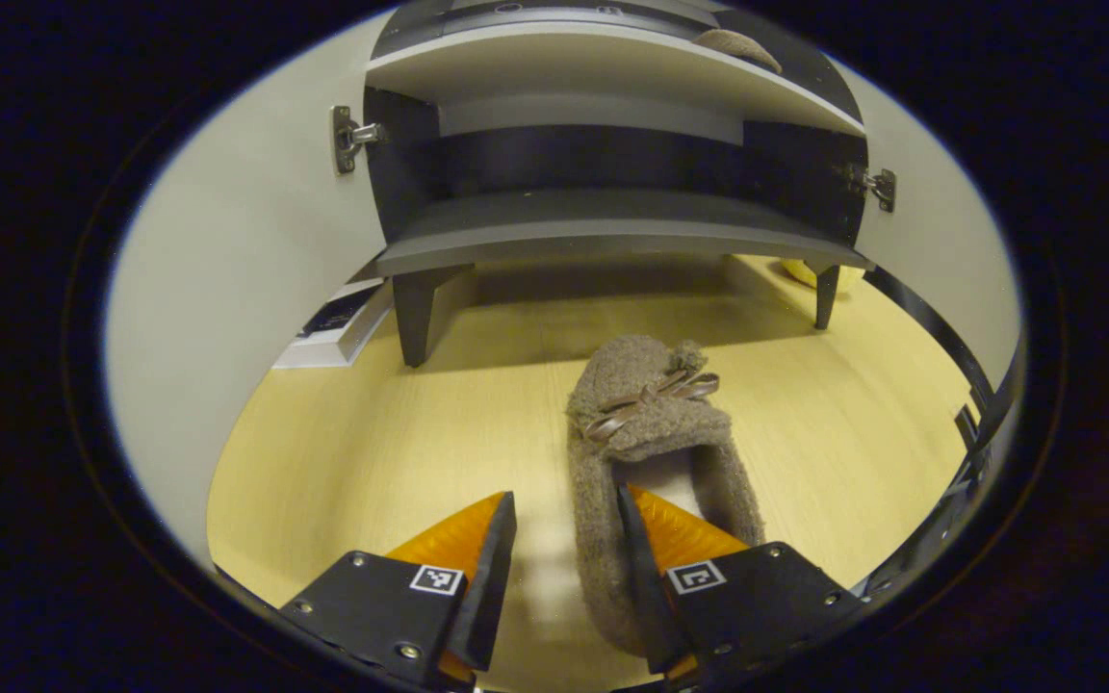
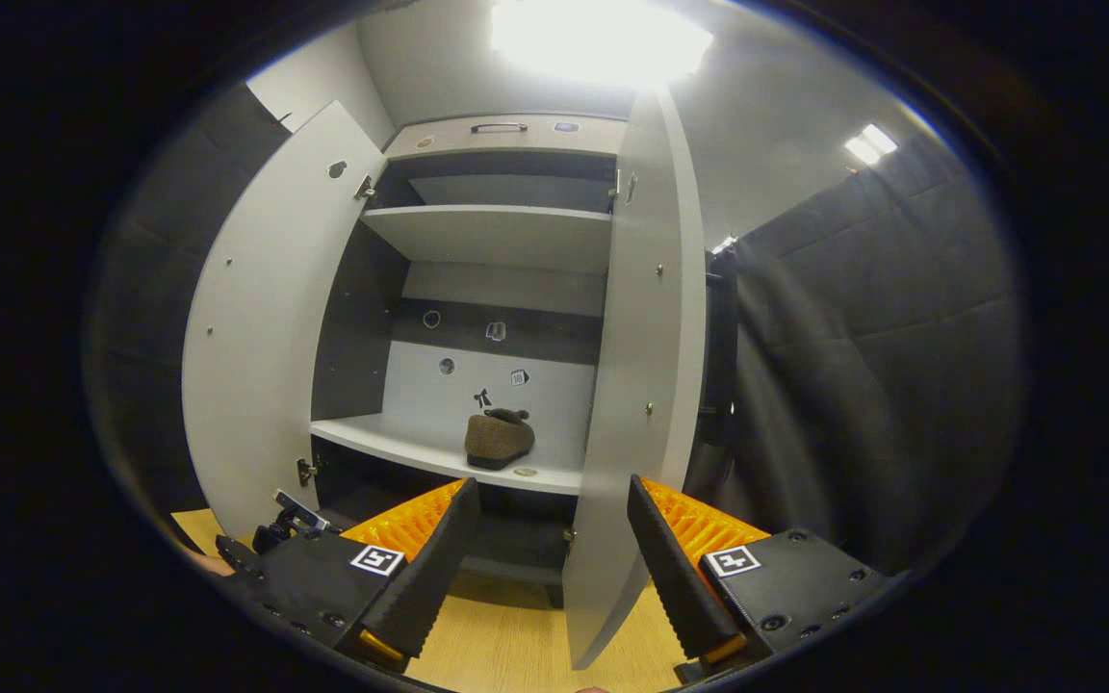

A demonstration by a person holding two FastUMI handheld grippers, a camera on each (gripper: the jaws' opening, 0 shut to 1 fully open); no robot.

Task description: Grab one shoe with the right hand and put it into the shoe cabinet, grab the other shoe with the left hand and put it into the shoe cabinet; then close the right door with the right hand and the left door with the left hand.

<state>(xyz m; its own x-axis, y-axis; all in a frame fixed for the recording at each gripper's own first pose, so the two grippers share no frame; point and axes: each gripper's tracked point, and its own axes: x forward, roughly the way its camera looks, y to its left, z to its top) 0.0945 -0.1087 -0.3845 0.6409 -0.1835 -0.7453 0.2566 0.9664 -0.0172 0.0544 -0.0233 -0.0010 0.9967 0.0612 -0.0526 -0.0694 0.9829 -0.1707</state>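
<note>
Lying on the pale wood-grain floor (image 1: 343,452), toe toward the shoe cabinet (image 1: 612,231), the second shoe (image 1: 656,423) is a soft, fuzzy brown slipper with a thin leather bow. We hold the left gripper (image 1: 566,525) wide apart astride its near side wall, one finger inside the opening, one outside, neither pressing yet; we judge this the set-up for the pinch. First shoe (image 2: 499,438): same fabric, already on the smooth grey lower shelf (image 2: 400,438). Right gripper (image 2: 550,515): wide, holding nothing, near the edge of the flat matte right door (image 2: 646,385). Left door (image 2: 270,327): open too, metal hinges showing.
</note>
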